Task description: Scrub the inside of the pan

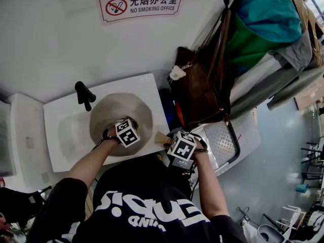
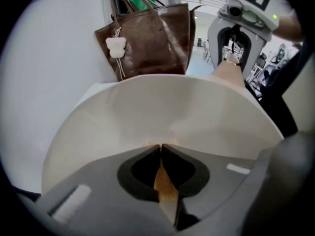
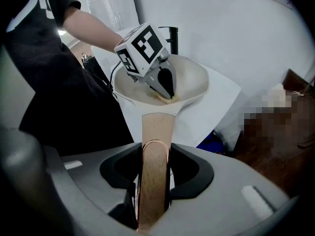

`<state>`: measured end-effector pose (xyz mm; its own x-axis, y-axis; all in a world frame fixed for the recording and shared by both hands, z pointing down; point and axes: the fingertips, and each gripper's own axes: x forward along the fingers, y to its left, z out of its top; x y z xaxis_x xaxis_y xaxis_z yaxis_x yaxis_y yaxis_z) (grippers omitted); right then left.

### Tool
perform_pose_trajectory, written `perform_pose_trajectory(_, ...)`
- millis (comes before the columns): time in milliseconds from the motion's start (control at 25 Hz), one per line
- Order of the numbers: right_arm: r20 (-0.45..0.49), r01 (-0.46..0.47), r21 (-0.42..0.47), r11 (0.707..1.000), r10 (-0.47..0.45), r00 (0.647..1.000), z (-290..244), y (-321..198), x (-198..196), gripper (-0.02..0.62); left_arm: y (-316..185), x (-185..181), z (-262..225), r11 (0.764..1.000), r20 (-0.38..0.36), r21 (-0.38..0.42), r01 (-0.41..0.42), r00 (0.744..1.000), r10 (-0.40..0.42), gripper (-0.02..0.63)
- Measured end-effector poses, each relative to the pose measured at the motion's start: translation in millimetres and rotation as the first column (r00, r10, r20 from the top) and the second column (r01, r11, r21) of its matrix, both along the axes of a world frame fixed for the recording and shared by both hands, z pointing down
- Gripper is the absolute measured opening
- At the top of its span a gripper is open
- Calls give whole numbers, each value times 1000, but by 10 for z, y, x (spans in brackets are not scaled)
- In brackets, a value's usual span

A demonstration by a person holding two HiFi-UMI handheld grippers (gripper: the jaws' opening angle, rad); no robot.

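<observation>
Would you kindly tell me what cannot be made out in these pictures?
- Scrubber: left gripper view, only a yellow sliver shows between the shut jaws; kind unclear.
- Pan floor: head view, the left gripper covers the scrubbed spot.
- Sink basin: head view, partly under the pan.

Black shirt [image 1: 131,178], white lettering [image 1: 139,209]; grey left gripper [image 3: 166,93], right gripper [image 3: 155,150]; black-white marker cubes [image 1: 127,132].

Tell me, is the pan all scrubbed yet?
Not yet, probably. Done: the right tongs clamp the round cream pan by its wooden handle, over the white sink. Happening: the left tongs hold a yellow scrub pad inside it. Left: scrubbing the rest, though no dirt shows.
</observation>
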<state>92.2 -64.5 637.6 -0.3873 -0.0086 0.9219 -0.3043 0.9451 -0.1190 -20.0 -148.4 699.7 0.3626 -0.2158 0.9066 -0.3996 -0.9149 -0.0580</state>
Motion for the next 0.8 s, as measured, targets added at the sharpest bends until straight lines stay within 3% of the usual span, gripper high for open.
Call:
perform_pose_trajectory(280, -2, -9, -1, 1000, 9, 1000, 23, 15, 19, 167, -340, -112, 22, 993, -10, 74, 92, 996, -92, 14)
perform_pose_trajectory(480, 9, -15, -5, 1000, 15, 1000, 45, 25, 24, 167, -566, -388, 42, 980, 32, 117, 161, 986, -166, 14)
perform_pose_trajectory(800, 31, -22, -12, 1000, 22, 999, 65, 26, 32, 167, -728, -865, 17, 956, 79, 88, 280, 955, -286, 14)
